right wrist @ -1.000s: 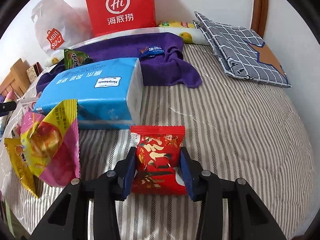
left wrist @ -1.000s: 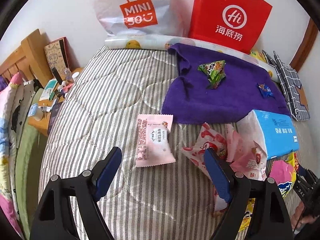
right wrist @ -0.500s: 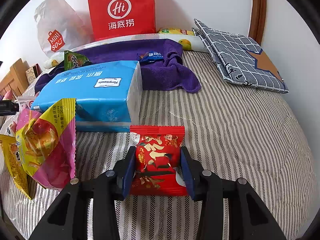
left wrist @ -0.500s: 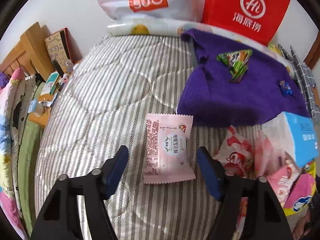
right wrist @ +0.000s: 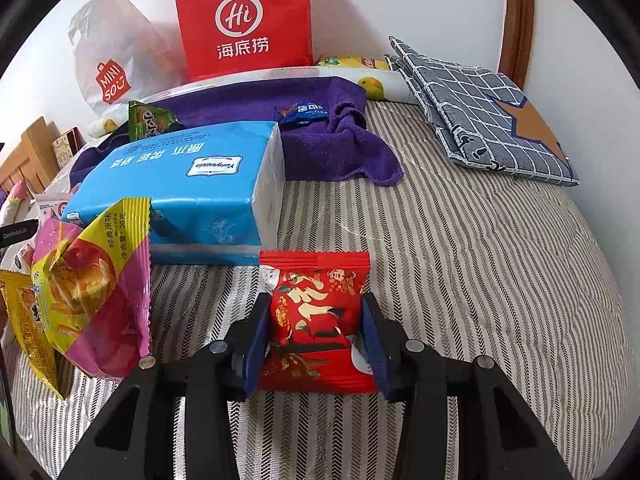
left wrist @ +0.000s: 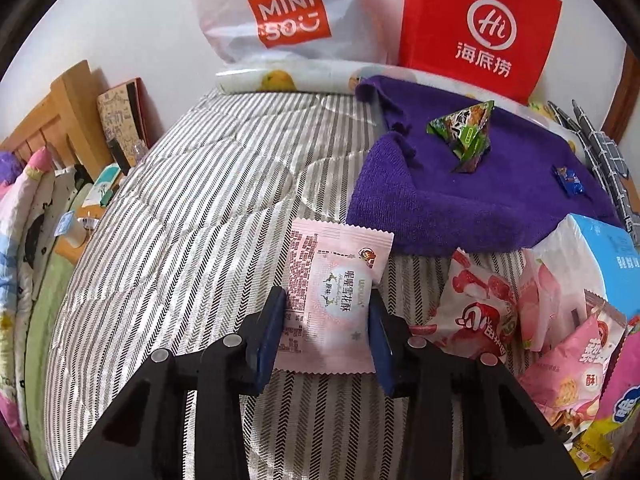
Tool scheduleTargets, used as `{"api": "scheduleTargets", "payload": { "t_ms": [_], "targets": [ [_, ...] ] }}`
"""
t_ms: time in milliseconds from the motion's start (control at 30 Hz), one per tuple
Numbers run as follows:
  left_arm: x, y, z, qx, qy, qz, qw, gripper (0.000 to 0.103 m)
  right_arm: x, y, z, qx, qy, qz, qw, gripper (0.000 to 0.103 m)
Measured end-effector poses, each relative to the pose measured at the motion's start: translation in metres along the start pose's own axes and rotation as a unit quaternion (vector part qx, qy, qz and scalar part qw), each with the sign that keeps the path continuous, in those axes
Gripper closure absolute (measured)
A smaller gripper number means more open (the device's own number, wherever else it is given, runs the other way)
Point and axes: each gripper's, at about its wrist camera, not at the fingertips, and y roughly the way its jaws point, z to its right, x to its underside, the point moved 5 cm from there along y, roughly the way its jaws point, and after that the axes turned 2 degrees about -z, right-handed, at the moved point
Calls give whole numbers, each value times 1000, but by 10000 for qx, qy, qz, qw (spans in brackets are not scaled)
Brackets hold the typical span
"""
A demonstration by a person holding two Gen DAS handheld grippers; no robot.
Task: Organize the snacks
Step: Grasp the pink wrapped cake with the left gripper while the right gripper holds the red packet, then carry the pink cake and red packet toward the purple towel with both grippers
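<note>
left hand-held gripper (left wrist: 326, 322) has just been closing, and its pads now pinch the pink snack packet (left wrist: 332, 296) by its two side edges, low on the striped bed (left wrist: 192, 208). side grip makes sense: the packet is flat and soft, so the edges are the only purchase. right hand-held gripper (right wrist: 314, 338) is clenched on the red snack packet (right wrist: 316, 316) the same way, near the blue tissue pack (right wrist: 188, 184). loose snack bags (left wrist: 480, 312) pile to the right of the pink packet, by the tissue pack. a green snack (left wrist: 466, 132) and a blue candy (left wrist: 568, 180) sit far off on the purple towel (left wrist: 460, 196), probably the sorting spot. both packets look ready to lift.
</note>
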Motion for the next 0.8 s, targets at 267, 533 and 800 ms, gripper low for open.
{"api": "scheduleTargets", "payload": {
  "t_ms": [267,533,800],
  "targets": [
    [-4,-3,-4,234,-32,-27,9997,71,0,-2,1,-2,-2,55,10000,64],
    [-4,-23,-8,435,-178,-95,9989,71,-2,-25,5,99,67,169,9998,65],
    [-3,-61,17,822,-58,-86,9966,71,-11,-64,1,50,179,419,9989,65]
  ]
}}
